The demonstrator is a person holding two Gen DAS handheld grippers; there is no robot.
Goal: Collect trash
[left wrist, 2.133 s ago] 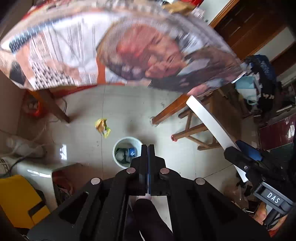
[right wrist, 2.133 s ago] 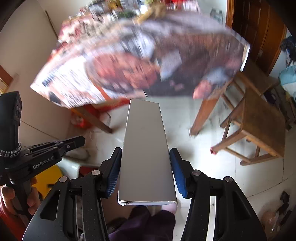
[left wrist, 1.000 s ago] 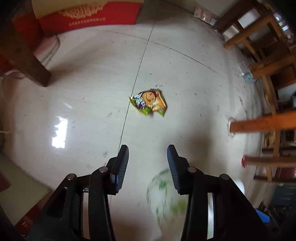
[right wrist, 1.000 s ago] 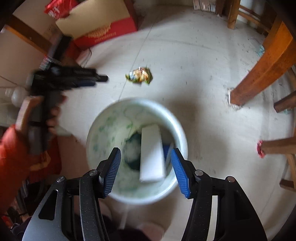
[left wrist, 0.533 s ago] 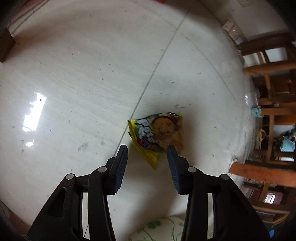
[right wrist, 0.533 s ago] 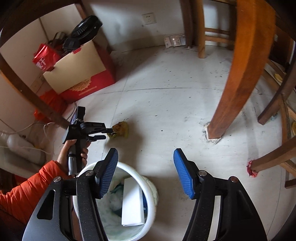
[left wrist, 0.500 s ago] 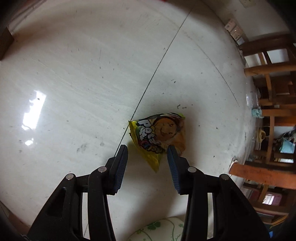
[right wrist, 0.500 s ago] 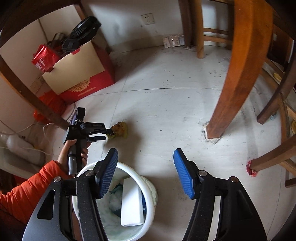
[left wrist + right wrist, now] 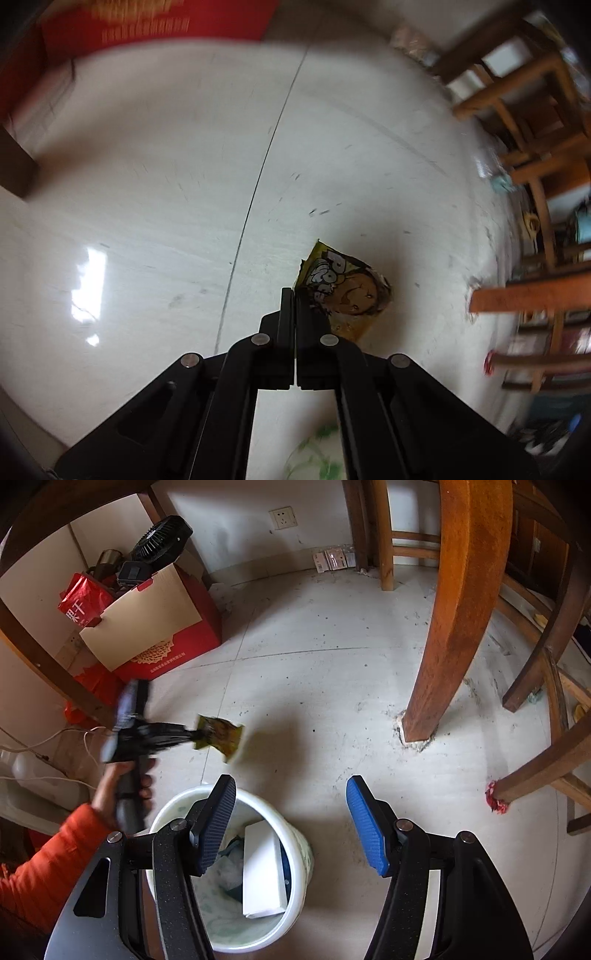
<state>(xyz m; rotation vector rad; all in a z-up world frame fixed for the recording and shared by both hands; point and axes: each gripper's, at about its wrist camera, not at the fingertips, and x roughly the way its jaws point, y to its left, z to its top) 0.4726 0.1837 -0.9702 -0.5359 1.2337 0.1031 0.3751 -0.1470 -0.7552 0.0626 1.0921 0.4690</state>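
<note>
My left gripper (image 9: 295, 295) is shut on the edge of a yellow snack wrapper (image 9: 347, 291) and holds it above the pale floor. In the right wrist view the left gripper (image 9: 188, 734) is blurred, with the wrapper (image 9: 219, 736) hanging from its tip, left of and beyond the bin. My right gripper (image 9: 291, 823) is open and empty, just above the white trash bin (image 9: 303, 853). A white box (image 9: 262, 867) and other trash lie inside the bin.
A thick wooden table leg (image 9: 454, 627) stands to the right, with chair legs (image 9: 546, 768) further right. A red cardboard box (image 9: 155, 627) with a fan on it sits at the back left. Cables (image 9: 48, 738) lie at the left.
My left gripper has closed on the snack wrapper and lifted it off the floor. The right gripper has stayed open over the bin.
</note>
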